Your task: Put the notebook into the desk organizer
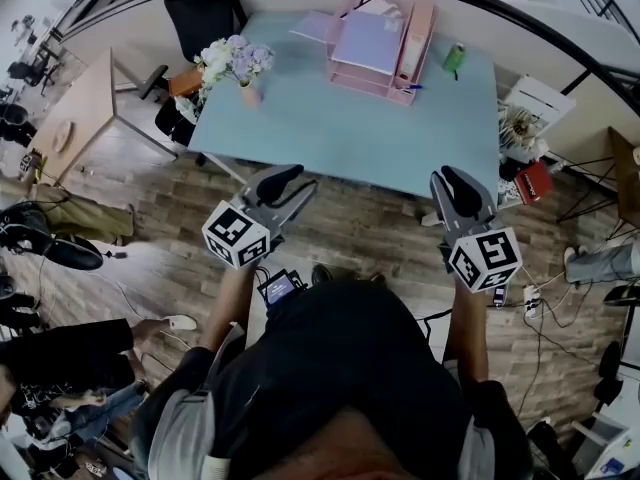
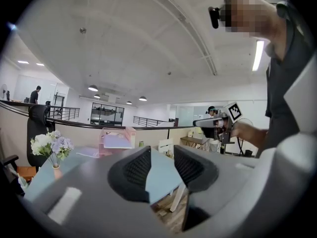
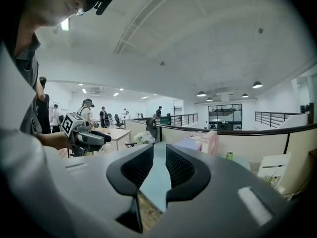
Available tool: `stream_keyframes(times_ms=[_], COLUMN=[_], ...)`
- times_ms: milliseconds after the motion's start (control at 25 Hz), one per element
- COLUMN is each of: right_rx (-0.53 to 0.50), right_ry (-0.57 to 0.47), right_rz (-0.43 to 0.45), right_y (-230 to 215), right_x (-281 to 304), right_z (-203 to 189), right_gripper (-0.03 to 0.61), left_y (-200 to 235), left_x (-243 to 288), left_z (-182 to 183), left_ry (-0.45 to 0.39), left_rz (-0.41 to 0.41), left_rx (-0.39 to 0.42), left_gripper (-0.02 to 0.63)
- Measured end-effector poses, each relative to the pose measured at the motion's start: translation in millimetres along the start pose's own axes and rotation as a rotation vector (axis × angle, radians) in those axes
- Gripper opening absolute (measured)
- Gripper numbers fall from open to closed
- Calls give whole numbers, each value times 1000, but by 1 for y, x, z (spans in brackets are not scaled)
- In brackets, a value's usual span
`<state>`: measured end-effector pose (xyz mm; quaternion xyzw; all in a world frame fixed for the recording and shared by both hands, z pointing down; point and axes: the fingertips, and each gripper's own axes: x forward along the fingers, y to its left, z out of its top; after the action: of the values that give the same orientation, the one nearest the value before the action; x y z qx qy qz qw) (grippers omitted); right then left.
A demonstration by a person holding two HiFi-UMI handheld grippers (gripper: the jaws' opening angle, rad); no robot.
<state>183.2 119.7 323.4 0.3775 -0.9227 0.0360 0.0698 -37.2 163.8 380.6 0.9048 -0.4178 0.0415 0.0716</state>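
2 claws held side by side, well apart, over wood floor (image 1: 360,218), short of tabletop (image 1: 340,133) edge, aimed forward. Left claw (image 1: 290,180) narrow, empty. Right claw (image 1: 455,183) narrow, empty. Far ahead: lilac notebook (image 1: 313,25) flat on tabletop, just beside pink desk organizer (image 1: 415,33).

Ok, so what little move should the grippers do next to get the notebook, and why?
Probably reach the left gripper forward over the blue table toward the purple notebook. It and the right gripper hang empty, short of the table's near edge, while the notebook lies flat at the far side, just left of the pink organizer.
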Motion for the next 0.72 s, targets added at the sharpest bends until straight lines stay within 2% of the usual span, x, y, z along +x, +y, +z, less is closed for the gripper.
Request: stream_keyframes(times_ms=[440, 720], right_rx=[2, -2], right_ry=[12, 35], right_rz=[-44, -43], right_y=[39, 36], right_x=[27, 41], right_z=[-1, -1], right_gripper=[64, 63], left_y=[38, 49], left_x=[-30, -30], left_z=[-6, -12], left_ry=[-18, -20], left_rz=[-38, -33], left_rx=[4, -22], left_gripper=[201, 201])
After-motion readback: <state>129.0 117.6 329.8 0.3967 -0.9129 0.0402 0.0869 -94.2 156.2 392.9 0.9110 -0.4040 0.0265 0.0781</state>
